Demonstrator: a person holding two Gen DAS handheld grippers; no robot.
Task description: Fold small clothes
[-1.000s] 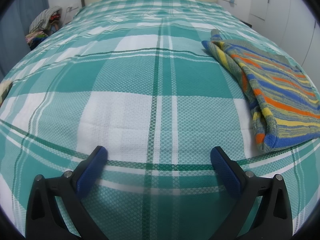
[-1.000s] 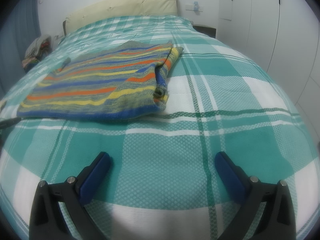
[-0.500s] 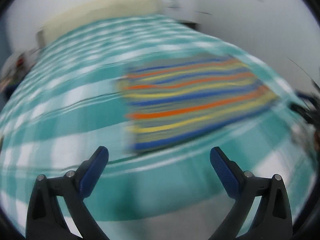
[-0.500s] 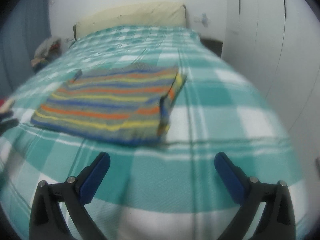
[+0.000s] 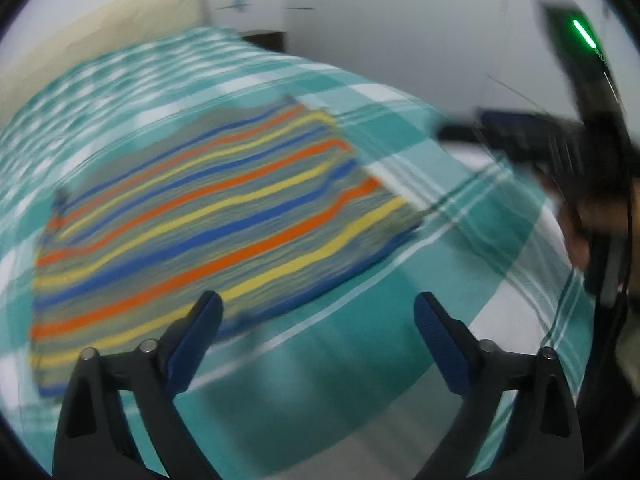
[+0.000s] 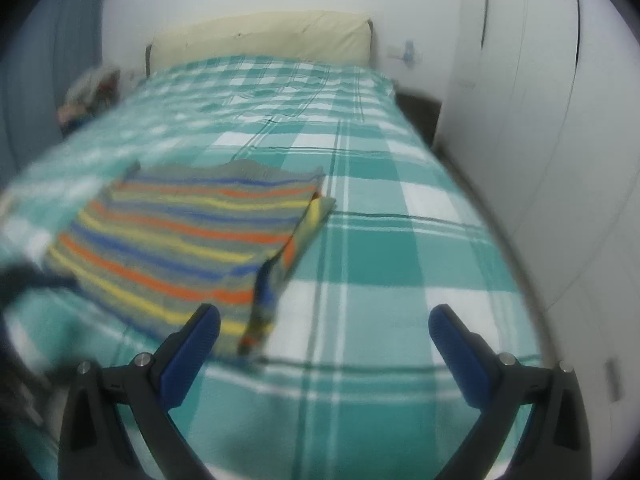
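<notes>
Left gripper [image 5: 318, 312] and right gripper [image 6: 324, 324] are showing black angular frames, silver screws and blue finger pads [image 6: 460, 354]; a green light is glowing.

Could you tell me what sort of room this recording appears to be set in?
Most likely a bedroom: a bed under a teal-and-white plaid cover fills the view, a cream headboard stands against the far wall, and tall white wardrobe doors run along one side. A striped knit garment lies on the bed.

Teal-checked bed [image 6: 400, 216], cream headboard [image 6: 260, 38], white wardrobe [image 6: 540, 120]
</notes>
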